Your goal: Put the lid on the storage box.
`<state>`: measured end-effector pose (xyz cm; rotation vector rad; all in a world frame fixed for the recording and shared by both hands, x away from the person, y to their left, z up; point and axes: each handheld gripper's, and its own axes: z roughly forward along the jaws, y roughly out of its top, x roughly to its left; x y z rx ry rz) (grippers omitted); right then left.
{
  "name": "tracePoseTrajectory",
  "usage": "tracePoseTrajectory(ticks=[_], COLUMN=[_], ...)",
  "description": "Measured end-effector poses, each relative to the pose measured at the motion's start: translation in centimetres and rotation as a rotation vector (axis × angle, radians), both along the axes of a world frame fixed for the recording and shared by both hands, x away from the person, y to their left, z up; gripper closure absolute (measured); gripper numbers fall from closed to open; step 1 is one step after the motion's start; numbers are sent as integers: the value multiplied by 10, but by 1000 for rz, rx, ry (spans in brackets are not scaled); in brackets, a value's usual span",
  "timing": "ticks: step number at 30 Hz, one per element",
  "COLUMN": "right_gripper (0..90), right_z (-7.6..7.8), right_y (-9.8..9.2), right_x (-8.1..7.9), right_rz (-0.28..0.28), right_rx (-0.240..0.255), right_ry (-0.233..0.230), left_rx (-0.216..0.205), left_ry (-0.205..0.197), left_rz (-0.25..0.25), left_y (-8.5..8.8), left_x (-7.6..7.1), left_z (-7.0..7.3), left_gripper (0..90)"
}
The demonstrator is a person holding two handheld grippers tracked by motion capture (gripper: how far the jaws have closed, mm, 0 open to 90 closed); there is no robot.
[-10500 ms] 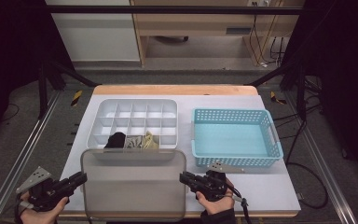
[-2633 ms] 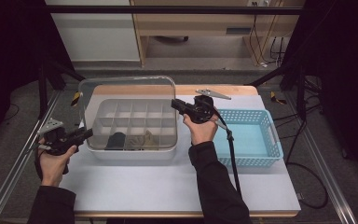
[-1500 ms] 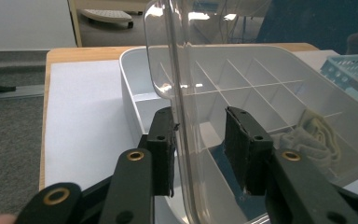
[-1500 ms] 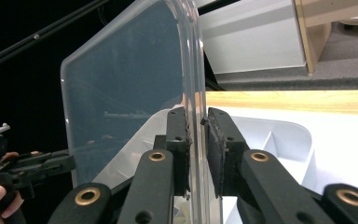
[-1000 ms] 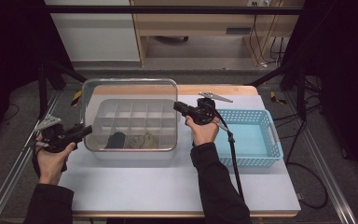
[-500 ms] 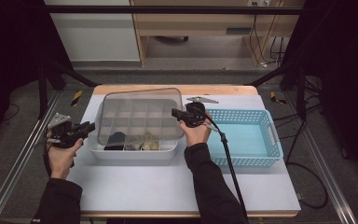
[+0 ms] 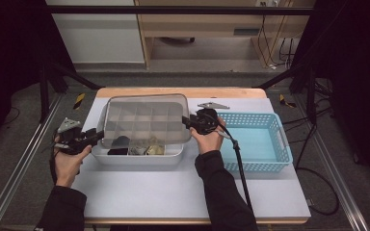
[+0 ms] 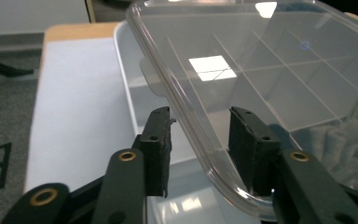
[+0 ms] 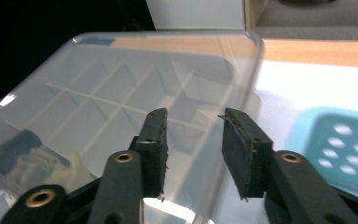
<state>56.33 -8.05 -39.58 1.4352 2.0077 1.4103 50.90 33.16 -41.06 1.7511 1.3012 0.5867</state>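
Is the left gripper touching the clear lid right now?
Apart. In the left gripper view the clear lid has its edge running between the left gripper fingers, with gaps on both sides.

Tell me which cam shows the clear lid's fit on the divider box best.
High view: the whole clear lid sits tilted over the divider box. The left gripper view shows one lid edge between open tongs, the right gripper view another.
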Motion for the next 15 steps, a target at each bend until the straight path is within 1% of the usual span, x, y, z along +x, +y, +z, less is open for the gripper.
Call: tracePoseTrajectory(ticks=[2, 3, 4, 6, 8, 9, 10, 11, 13, 15], right_gripper=[581, 577, 571, 566, 558, 558, 557, 558, 559, 567], right_z=[-3, -4, -5, -8, -12, -15, -17, -18, -18, -18], right_y=[-5, -8, -9, -10, -11, -11, -11, -12, -12, -11], right_x=[-2, -2, -3, -5, -4, -4, -3, -3, -2, -1], right_rz=[-6, -1, 7, 2, 9, 9, 11, 18, 32, 46], right_rx=[-6, -4, -13, -12, -19, -22, -16, -2, 7, 22], right_ry=[3, 18, 33, 39, 70, 72, 87, 89, 93, 119], left_rx=[5, 1, -1, -5, 4, 6, 4, 4, -2, -2], left_ry=[11, 18, 20, 28, 32, 34, 34, 36, 41, 52], left_rz=[0, 2, 0, 2, -1, -1, -3, -5, -3, -4], left_y=[-1, -2, -2, -3, -5, -5, -5, -6, -6, -6], left_x=[0, 0, 0, 0, 0, 0, 1, 1, 2, 4], left_z=[-3, -4, -6, -7, -7, -7, -7, -7, -8, -9], left_gripper=[552, 544, 536, 531, 523, 517, 512, 510, 501, 496])
